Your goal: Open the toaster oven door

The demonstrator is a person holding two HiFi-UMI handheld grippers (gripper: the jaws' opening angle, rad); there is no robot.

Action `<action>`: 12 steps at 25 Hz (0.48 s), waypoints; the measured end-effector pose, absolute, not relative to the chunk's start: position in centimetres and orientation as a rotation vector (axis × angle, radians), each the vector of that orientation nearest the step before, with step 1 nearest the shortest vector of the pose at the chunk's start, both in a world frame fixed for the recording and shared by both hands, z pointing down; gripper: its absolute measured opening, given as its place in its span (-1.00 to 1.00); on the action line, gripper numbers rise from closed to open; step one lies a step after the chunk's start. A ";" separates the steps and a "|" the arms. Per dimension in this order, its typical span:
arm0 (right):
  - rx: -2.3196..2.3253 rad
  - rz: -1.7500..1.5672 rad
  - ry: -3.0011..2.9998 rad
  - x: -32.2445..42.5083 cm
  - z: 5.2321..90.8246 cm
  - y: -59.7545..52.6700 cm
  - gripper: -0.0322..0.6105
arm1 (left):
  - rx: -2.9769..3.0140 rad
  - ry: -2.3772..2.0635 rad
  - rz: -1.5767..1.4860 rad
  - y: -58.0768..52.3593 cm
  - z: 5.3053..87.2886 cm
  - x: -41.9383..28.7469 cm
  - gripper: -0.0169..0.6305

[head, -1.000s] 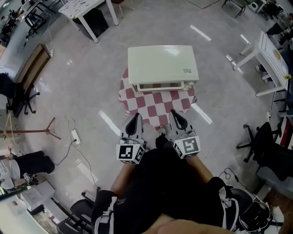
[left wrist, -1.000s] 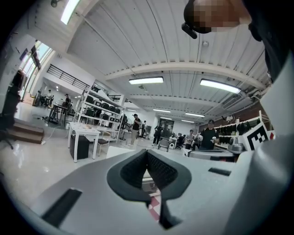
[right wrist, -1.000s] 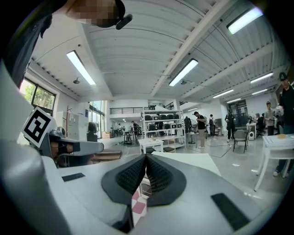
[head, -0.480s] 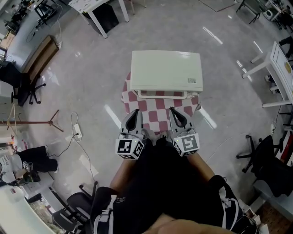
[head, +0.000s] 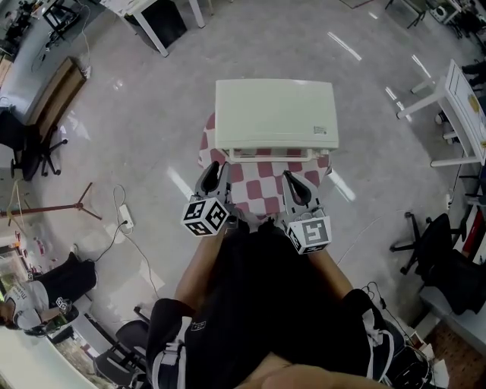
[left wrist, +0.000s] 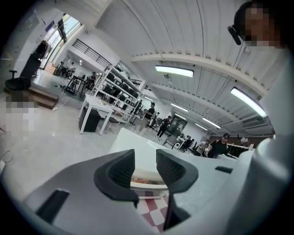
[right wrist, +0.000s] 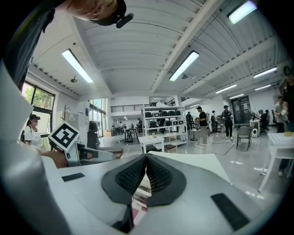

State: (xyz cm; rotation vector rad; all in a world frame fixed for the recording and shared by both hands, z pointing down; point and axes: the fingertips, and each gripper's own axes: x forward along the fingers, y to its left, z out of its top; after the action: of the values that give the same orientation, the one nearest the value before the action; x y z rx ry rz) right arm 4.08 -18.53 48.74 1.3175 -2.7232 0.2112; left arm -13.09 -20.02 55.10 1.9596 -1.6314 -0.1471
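the left tool (head: 212, 170) (left wrist: 145, 159) is held with its jaws standing apart at a moderate gap; they have just been opening, and nothing is pressed between the pads, only the front of the toaster oven (head: 276, 114) (left wrist: 131, 143) being seen through the gap, beyond the tips. the right tool (head: 291, 179) (right wrist: 146, 161) is held with its jaws closed together, pad against pad, and nothing is gripped in them. the two tools are kept side by side and apart. both are pointed at the oven's front edge, the left at its left corner and the right nearer its right half. the left tool's marker cube (head: 205, 216) (right wrist: 65, 135) is seen to the left of the right tool.

under both tools a small tabletop covered with a red and white checked cloth (head: 262, 194) (left wrist: 155, 215) is found. just ahead of the tips, on that cloth, the cream toaster oven is stood, its flat top (right wrist: 189, 159) being seen past the right tool. whether either tool touches the oven cannot be told from above; in the gripper views the tips are shown short of it.

behind the tools the person's dark clothing (head: 262, 304) is seen. around the tabletop a pale glossy floor (head: 144, 129) is spread, and well beyond the oven white tables (head: 152, 15) are placed.
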 end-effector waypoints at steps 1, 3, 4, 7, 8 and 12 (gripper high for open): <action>1.322 0.212 -2.717 3.9 48.9 -18.7 -0.82 | 1.955 -1.622 -0.120 -20.5 56.0 -13.1 -0.51; 1.331 0.218 -2.707 3.6 49.0 -18.9 -0.82 | 1.942 -1.606 -0.056 -21.5 58.1 -13.1 -0.48; 1.336 0.221 -2.703 3.4 49.0 -18.9 -0.82 | 1.926 -1.586 -0.031 -21.9 59.3 -13.1 -0.45; 1.350 0.217 -2.690 3.2 49.0 -19.0 -0.82 | 1.835 -1.476 -0.029 -22.6 62.8 -12.7 -0.39; 1.355 0.214 -2.688 3.1 49.0 -19.1 -0.82 | 1.800 -1.441 -0.041 -22.8 63.7 -12.7 -0.38; 1.384 0.220 -2.673 3.1 49.0 -19.6 -0.82 | 1.704 -1.347 -0.069 -23.5 66.3 -12.5 -0.34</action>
State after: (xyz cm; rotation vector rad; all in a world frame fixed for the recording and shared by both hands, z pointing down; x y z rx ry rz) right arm 3.15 -19.56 48.99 1.3841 -2.6727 0.2199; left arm -12.51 -23.46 66.30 1.7044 -1.3473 -0.0686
